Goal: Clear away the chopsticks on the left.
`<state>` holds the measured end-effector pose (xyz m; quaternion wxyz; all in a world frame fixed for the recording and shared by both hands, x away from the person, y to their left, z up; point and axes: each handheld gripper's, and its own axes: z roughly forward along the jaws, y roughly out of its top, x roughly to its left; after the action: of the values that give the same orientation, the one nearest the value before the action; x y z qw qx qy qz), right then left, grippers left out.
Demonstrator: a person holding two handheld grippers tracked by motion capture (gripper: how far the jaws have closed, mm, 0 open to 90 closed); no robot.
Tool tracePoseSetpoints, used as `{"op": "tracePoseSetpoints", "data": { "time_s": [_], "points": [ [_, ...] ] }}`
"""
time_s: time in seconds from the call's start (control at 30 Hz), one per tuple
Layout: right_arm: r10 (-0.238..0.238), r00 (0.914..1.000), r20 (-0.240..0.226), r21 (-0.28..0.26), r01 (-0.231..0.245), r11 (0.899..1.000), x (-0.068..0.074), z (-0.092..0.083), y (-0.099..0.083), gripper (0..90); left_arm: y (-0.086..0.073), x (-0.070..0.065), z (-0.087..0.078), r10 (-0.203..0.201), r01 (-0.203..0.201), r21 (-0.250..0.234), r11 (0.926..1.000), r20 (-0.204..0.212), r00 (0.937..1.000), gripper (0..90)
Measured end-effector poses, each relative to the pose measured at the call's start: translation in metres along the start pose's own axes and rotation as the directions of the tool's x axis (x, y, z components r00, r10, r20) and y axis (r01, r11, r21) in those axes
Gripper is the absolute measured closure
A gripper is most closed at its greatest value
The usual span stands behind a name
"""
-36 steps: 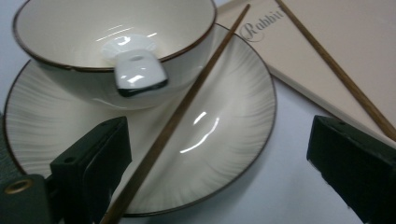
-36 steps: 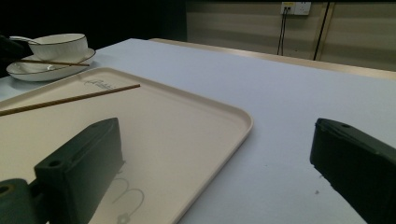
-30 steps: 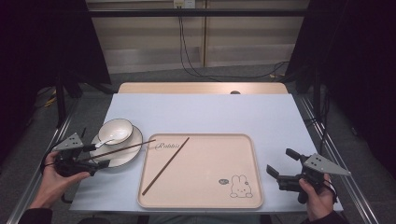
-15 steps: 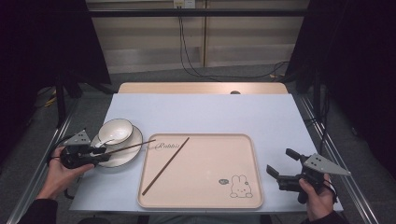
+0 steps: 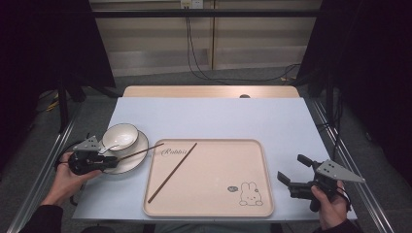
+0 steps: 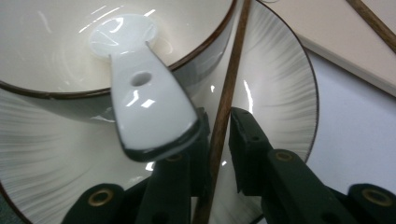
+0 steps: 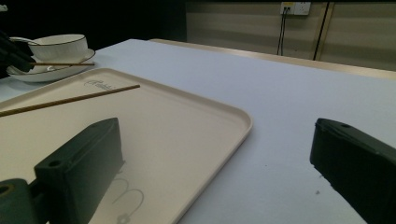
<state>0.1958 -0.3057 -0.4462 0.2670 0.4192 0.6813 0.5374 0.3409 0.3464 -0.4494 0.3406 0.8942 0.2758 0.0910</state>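
1. Table [image 5: 214, 116], pale blue; beige tray [image 5: 209, 204] near its front edge, one chopstick [image 5: 172, 172] lying slantwise in it
2. Plate [image 5: 138, 155] left of tray, bowl [image 5: 120, 136] on it, white spoon [image 6: 140, 93] in the bowl
3. Right gripper [image 5: 291, 180] held level at the front right, pointing at tray, jaws apart
4. Left gripper [image 5: 109, 162] level over plate, jaws just closed on second chopstick [image 6: 226, 102], whose far end lies across the tray's rim

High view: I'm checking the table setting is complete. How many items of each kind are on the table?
Chopsticks: 2
Bowl: 1
Plate: 1
Spoon: 1
Tray: 1
Total: 6
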Motion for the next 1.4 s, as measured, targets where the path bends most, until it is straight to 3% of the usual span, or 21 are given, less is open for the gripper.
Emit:
{"op": "tracePoseSetpoints", "data": {
  "time_s": [0.07, 0.3, 0.8, 1.1, 1.4],
  "points": [
    [-0.002, 1.0000, 0.003, 0.000, 0.002, 1.000, 0.000, 0.000, 0.000, 2.2, 0.000, -0.001, 0.000, 0.003, -0.003, -0.004, 1.0000, 0.013, 0.9999, 83.9],
    [-0.001, 1.0000, 0.003, -0.001, 0.001, 1.000, 0.000, 0.000, 0.000, 2.2, 0.000, -0.002, 0.000, 0.003, -0.003, -0.001, 1.0000, 0.034, 0.9994, 84.3],
    [-0.001, 1.0000, 0.000, -0.002, 0.001, 1.000, 0.000, 0.000, 0.000, 2.2, 0.012, -0.013, -0.007, -0.062, 0.065, -0.049, 0.9967, 0.064, 0.9960, 84.6],
    [0.001, 1.0000, 0.001, -0.003, -0.001, 1.000, 0.000, 0.000, 0.000, 2.2, 0.017, -0.021, -0.012, -0.109, 0.117, -0.096, 0.9885, 0.080, 0.9908, 84.6],
    [0.003, 1.0000, 0.001, -0.004, -0.003, 1.000, 0.000, 0.000, 0.000, 2.2, 0.018, -0.035, -0.013, -0.147, 0.157, -0.111, 0.9813, 0.097, 0.9844, 84.6]
  ]
}}
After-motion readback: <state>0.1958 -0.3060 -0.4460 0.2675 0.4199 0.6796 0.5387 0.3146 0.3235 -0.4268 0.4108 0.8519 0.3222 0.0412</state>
